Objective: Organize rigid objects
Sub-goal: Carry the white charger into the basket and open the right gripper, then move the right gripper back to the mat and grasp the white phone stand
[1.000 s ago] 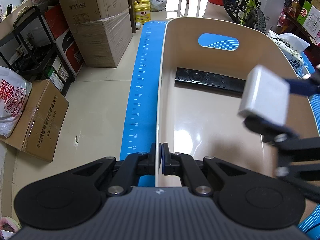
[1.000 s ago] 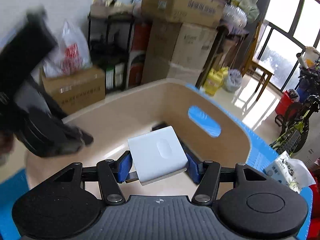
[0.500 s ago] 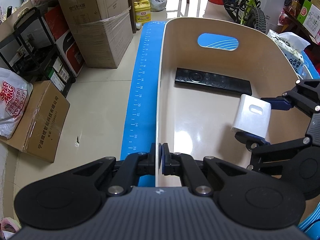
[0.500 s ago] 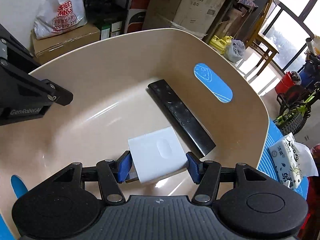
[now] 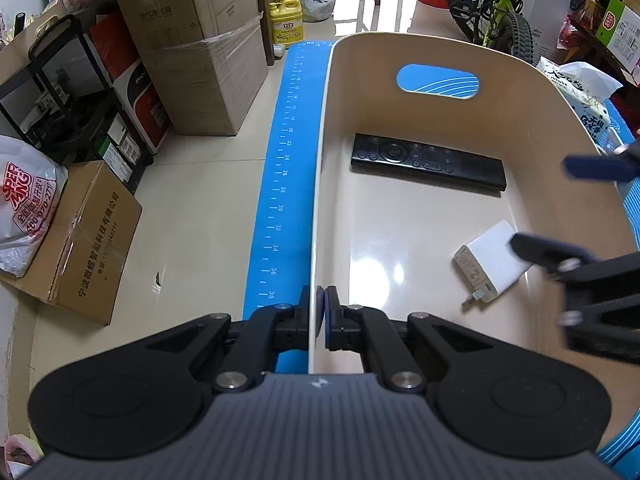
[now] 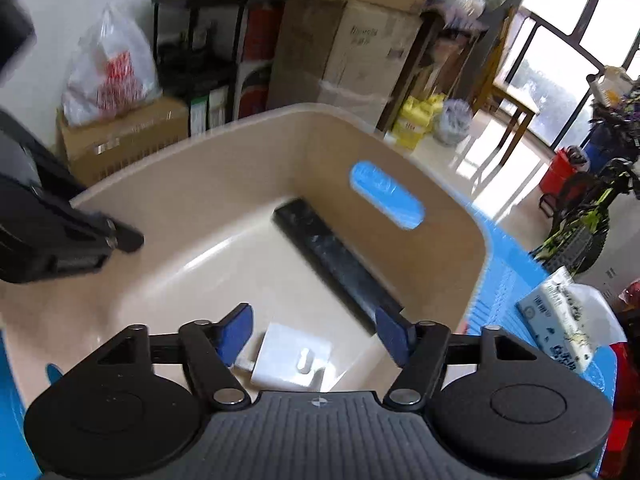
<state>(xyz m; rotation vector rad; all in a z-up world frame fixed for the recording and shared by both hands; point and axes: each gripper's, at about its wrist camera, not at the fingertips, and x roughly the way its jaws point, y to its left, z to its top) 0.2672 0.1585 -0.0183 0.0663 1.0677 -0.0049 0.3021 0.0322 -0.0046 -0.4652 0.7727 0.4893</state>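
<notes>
Since a second ago the white charger [image 5: 493, 266] has left the right gripper [image 6: 316, 330] and now lies flat on the floor of the beige bin [image 5: 532, 92]; the right gripper's jaws have just been opening, and their blue pads stand wide apart above the charger without touching it. In the right wrist view the charger sits below and between the pads, its plug prongs pointing toward the left pad. The remote is where it was, and the left gripper has not shifted.

The beige bin is the largest thing here, standing on a blue mat [image 5: 286, 168] printed with a ruler scale along the bin's left side. An oval handle hole pierces the bin's far wall. The left gripper [image 5: 320, 312] is clamped on the bin's near-left rim, one pad inside the wall and one outside.

The black remote [image 5: 428, 160] lies across the bin floor near the far wall, well apart from the charger, which rests toward the near right part of the floor.

Outside the bin, a tissue pack [image 5: 580, 96] lies off its far right corner.
</notes>
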